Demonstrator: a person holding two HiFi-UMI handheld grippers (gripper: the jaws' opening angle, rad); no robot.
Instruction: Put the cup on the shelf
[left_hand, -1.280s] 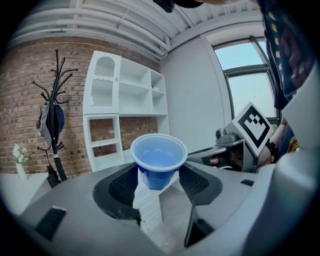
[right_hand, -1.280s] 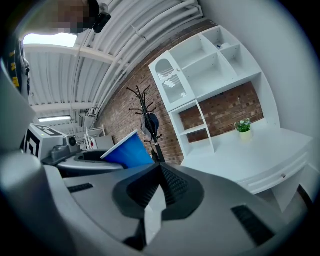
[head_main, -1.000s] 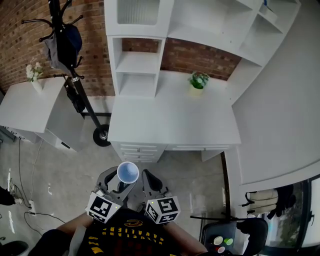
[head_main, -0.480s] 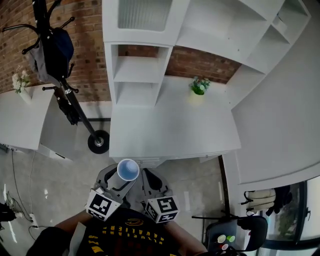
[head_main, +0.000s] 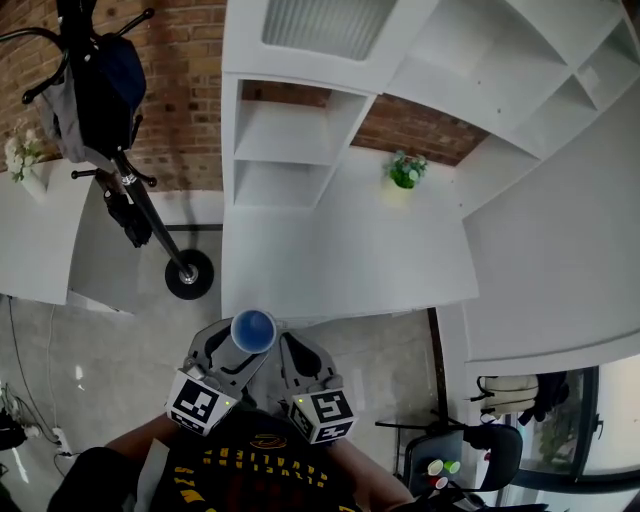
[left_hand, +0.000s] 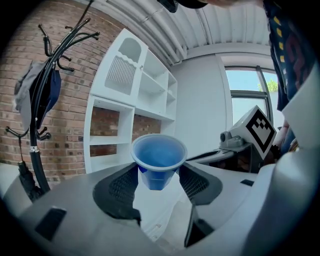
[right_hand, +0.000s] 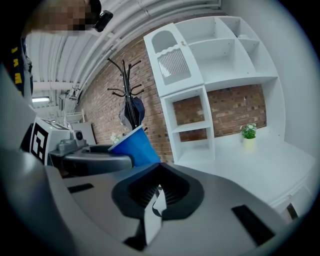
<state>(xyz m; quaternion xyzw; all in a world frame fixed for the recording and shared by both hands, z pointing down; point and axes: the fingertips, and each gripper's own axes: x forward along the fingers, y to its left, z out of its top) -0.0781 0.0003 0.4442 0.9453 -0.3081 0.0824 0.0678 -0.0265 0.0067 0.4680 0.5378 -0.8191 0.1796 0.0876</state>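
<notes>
A blue plastic cup (head_main: 254, 331) stands upright between the jaws of my left gripper (head_main: 240, 347), which is shut on its lower body just off the white desk's front edge. The left gripper view shows the cup (left_hand: 159, 160) open-side up, pinched by both black pads of my left gripper (left_hand: 159, 181). My right gripper (head_main: 296, 352) hangs beside it, shut with nothing in it. In the right gripper view the jaws of my right gripper (right_hand: 157, 192) meet, and the cup (right_hand: 134, 146) shows to their left. The white shelf unit (head_main: 280, 150) stands at the back left of the desk.
A white desk (head_main: 340, 260) fills the middle, with a small potted plant (head_main: 404, 170) at its back. More white shelving (head_main: 500, 70) rises above and to the right. A coat rack (head_main: 130, 190) and a low white table (head_main: 30, 240) stand left; a chair (head_main: 470, 450) sits lower right.
Both grippers and the cup have come closer to the desk's front edge. The cup stays held in the left gripper, and the right gripper stays shut.
</notes>
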